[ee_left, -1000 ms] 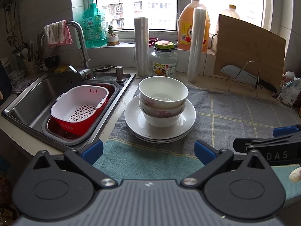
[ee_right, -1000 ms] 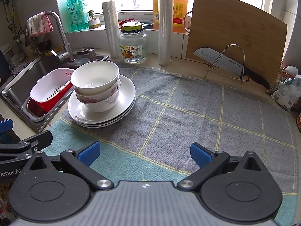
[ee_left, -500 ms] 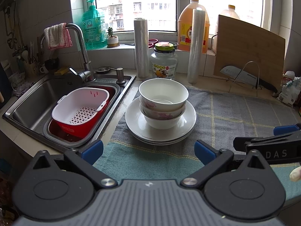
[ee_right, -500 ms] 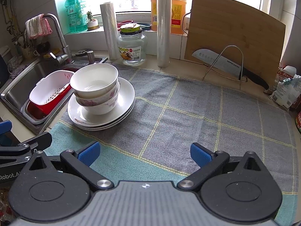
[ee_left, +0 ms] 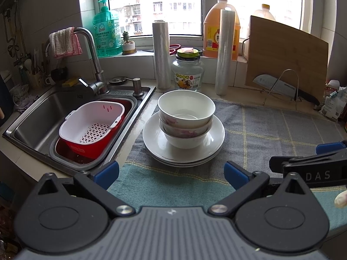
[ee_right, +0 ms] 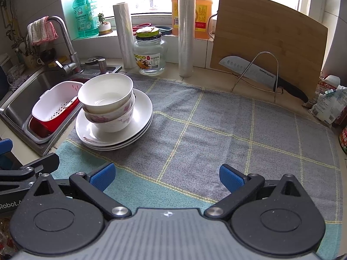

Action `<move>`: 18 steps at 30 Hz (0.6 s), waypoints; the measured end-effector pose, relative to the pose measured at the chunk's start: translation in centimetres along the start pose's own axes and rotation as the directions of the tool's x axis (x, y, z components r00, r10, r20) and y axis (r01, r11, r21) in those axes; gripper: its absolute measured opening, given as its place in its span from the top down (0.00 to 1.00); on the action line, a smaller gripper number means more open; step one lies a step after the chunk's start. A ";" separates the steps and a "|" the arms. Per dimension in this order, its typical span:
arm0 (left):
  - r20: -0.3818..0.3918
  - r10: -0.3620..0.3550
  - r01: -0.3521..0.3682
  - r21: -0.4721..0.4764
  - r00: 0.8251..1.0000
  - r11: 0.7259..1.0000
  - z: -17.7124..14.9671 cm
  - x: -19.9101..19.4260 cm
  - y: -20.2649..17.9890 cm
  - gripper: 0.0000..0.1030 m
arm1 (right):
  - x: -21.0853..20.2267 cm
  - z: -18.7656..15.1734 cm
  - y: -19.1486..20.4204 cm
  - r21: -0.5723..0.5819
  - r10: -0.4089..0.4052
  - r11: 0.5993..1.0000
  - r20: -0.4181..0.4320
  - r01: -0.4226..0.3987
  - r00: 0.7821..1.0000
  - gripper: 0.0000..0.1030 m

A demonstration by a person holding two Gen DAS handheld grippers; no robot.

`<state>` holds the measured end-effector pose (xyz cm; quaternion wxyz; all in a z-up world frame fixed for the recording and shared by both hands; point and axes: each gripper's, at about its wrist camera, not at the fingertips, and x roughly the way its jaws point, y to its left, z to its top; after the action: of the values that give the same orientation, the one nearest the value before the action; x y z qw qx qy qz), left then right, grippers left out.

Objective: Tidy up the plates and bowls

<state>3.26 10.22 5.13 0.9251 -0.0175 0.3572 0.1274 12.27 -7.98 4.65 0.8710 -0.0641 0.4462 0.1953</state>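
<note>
A beige counter (ee_right: 216, 73) carries a checked grey cloth (ee_right: 216, 134) in the frame's middle. On the cloth, at centre left, stands a stack of plates (ee_right: 138, 117); a jar (ee_right: 149, 56) stands behind it on the counter.

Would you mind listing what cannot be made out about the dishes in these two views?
- Lower bowls: insides hidden in both views by the top bowl nested in them.
- Plates: exact count unclear; stacked rims overlap, and the bowls cover their centres.
- Red basin: its inside is covered by the white colander.
- Right gripper: in the left view only partly seen, cut off by the right edge.
</note>
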 end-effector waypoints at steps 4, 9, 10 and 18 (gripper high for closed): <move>-0.001 -0.001 0.001 0.000 1.000 1.000 0.1 0.0 0.0 0.01 | 0.0 0.0 0.0 0.001 -0.001 1.000 0.000 0.001 1.000 0.00; -0.001 0.001 -0.001 0.004 1.000 1.000 0.2 0.1 -0.1 0.01 | 0.1 0.2 -0.2 0.002 -0.004 1.000 -0.003 0.004 1.000 0.00; -0.001 0.000 0.000 0.002 1.000 1.000 0.1 0.0 -0.1 0.01 | 0.1 0.2 -0.2 0.003 -0.004 1.000 -0.003 0.004 1.000 0.00; 0.000 0.001 -0.001 0.008 1.000 1.000 0.4 0.1 -0.2 0.01 | 0.1 0.3 -0.3 0.005 -0.007 1.000 -0.003 0.007 1.000 0.00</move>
<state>3.64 10.07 5.30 0.9251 -0.0137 0.3578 0.1266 12.62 -8.14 4.75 0.8710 -0.0637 0.4480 0.1912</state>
